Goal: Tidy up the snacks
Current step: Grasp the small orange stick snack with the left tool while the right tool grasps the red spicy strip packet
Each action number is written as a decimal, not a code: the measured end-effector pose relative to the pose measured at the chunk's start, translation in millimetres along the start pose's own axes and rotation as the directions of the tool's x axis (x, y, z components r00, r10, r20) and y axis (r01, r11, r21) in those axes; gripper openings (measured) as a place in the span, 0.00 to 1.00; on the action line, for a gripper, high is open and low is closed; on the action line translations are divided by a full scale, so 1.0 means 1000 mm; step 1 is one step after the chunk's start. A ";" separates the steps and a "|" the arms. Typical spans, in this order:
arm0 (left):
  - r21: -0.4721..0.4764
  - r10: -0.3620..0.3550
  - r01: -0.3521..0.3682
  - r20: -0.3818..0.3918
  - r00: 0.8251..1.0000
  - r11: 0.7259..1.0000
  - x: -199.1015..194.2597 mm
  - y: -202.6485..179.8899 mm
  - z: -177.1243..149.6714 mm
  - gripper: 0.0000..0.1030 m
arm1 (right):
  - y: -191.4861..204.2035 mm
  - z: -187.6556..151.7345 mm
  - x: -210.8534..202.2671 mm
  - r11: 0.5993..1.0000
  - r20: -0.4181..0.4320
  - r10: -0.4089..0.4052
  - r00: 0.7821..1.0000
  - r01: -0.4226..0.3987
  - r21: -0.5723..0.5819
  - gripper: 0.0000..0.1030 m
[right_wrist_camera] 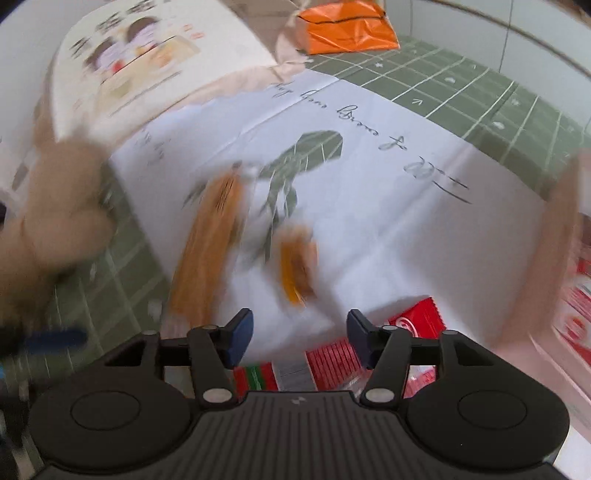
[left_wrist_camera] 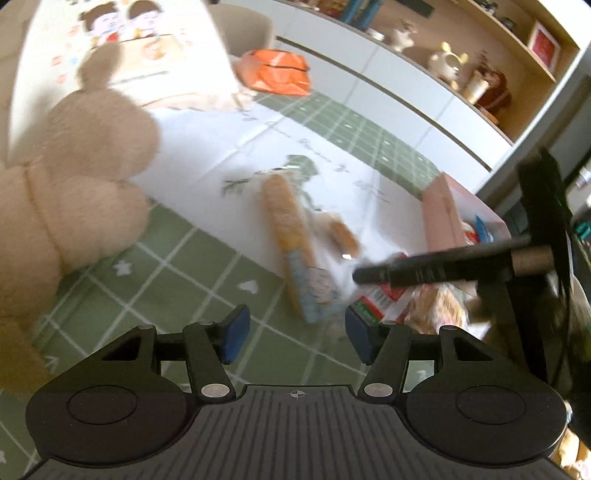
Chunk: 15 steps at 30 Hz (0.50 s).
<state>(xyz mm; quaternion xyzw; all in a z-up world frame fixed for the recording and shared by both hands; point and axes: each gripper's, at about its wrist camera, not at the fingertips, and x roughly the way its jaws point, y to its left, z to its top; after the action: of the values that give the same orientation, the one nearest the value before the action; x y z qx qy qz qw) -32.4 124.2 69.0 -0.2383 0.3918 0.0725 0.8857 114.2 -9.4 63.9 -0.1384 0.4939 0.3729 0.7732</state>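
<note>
Left wrist view showed the left claw (left_wrist_camera: 295, 334) spread wide with nothing between its blue pads, hovering above the green checked cloth of the bench (left_wrist_camera: 177, 280). Just ahead lay a long orange snack packet (left_wrist_camera: 290, 236), a smaller snack packet (left_wrist_camera: 341, 232) beside it, and a red snack box (left_wrist_camera: 380, 299) near the right pad. Only this view caught the plush bear (left_wrist_camera: 70, 192) clearly, the pink box (left_wrist_camera: 443, 214) at right, the wall shelf (left_wrist_camera: 480, 74) and a black rod (left_wrist_camera: 436, 267) crossing in front.

Right wrist view was blurred; the right claw (right_wrist_camera: 298, 341) also stood wide open and empty. It alone showed the red snack box (right_wrist_camera: 417, 321) lying under the claw. The orange bag (right_wrist_camera: 343, 26) at the far edge appeared in both.
</note>
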 end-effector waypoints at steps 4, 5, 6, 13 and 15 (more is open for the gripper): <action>0.037 -0.014 0.014 -0.011 1.000 0.999 0.006 -0.021 -0.001 0.60 | -0.007 -0.040 -0.027 0.994 0.038 -0.103 0.994 0.104 -0.024 0.74; 0.052 -0.021 0.021 -0.012 1.000 0.998 0.008 -0.027 0.000 0.60 | -0.014 -0.050 -0.034 0.994 0.040 -0.111 0.993 0.112 -0.006 0.74; 0.067 -0.024 0.025 -0.011 1.000 0.997 0.011 -0.033 0.001 0.60 | -0.021 -0.059 -0.038 0.993 0.041 -0.121 0.992 0.120 0.018 0.74; 0.169 -0.028 0.039 -0.066 0.997 0.985 0.059 -0.071 0.030 0.60 | -0.073 -0.112 -0.070 0.961 0.032 -0.185 0.982 0.174 0.214 0.74; 0.101 0.018 -0.011 -0.067 0.998 0.995 0.075 -0.071 0.045 0.60 | -0.083 -0.124 -0.084 0.953 0.055 -0.155 0.986 0.135 0.273 0.74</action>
<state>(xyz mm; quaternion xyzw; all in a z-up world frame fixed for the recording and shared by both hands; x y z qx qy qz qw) 70.8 79.0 66.2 -0.1928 0.4264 0.0508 0.8823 71.5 -174.8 64.8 -0.0541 0.4985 0.2499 0.8283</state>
